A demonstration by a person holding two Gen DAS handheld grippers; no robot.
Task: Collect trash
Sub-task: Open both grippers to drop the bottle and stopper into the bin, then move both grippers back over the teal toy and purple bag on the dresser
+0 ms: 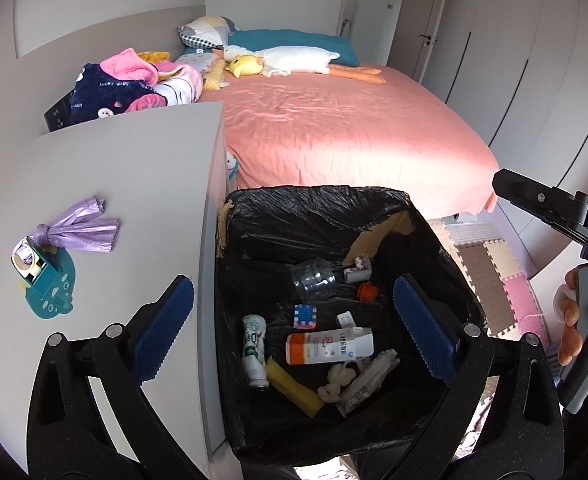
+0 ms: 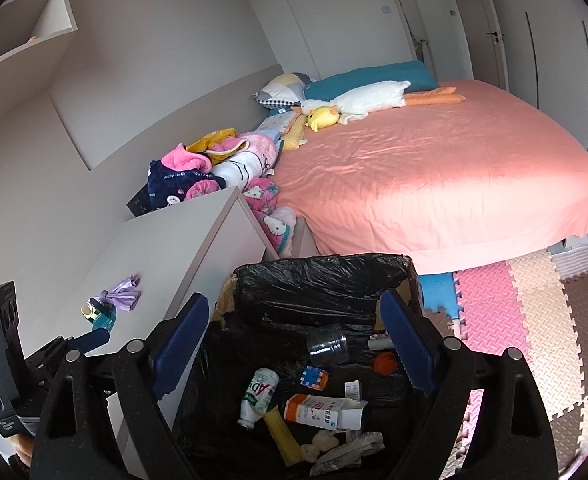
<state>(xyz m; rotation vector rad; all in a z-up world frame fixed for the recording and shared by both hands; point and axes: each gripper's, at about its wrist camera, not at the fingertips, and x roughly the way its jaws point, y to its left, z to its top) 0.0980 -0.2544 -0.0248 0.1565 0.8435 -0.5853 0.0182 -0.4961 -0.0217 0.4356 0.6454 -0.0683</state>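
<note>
On the cabinet (image 1: 106,184) top, near its left edge, a purple bag (image 1: 82,229) lies knotted against a teal tape holder (image 1: 44,280). Both sit well clear of the right edge, so neither is likely to fall. If the bag counts as trash, lifting it could drag the holder along, since the two touch.

The left gripper (image 1: 292,322) hangs over the bin (image 1: 318,204), jaws wide apart and empty. One blue pad overlaps the cabinet's right edge; a careless swing to the left could strike that edge.

Collected trash lies on the bin floor: a bottle (image 1: 254,350), a carton (image 1: 328,348), a clear cup (image 1: 314,280). The liner sags at the far right rim and exposes cardboard, so items dropped there could slip behind it.

The right gripper (image 2: 294,344) also hangs over the bin, jaws apart and empty. Open room lies to the right, over the mat (image 2: 534,320).
</note>
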